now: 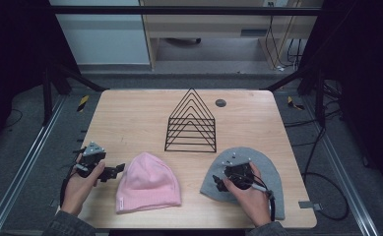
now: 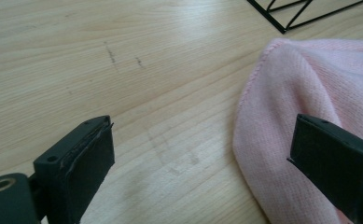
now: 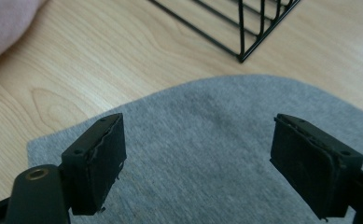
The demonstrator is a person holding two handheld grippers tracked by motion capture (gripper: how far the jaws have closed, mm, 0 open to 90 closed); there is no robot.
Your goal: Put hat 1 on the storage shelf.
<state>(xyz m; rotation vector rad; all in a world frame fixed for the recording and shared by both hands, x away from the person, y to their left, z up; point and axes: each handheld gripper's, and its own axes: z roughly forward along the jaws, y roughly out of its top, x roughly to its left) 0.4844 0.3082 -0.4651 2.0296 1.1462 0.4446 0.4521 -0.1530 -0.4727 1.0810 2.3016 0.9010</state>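
A pink knit beanie [image 1: 148,182] lies flat on the wooden table [image 1: 130,118] at front centre. A grey beanie [image 1: 272,177] lies to its right. My left gripper [image 1: 116,171] is open just left of the pink beanie, pointing at its edge; in the left gripper view the pink beanie [image 2: 305,93] reaches under the right jaw, with nothing held by my left gripper [image 2: 202,161]. My right gripper [image 1: 220,183] hovers open over the grey beanie's left part; the grey beanie [image 3: 207,140] spreads below the wide-apart jaws of my right gripper [image 3: 198,161].
A black wire triangular rack [image 1: 191,123] stands behind the two beanies at mid-table; its base corner [image 3: 240,58] lies just beyond the grey beanie. A round cable grommet [image 1: 220,103] sits near the back edge. Bare wood extends at the left and back.
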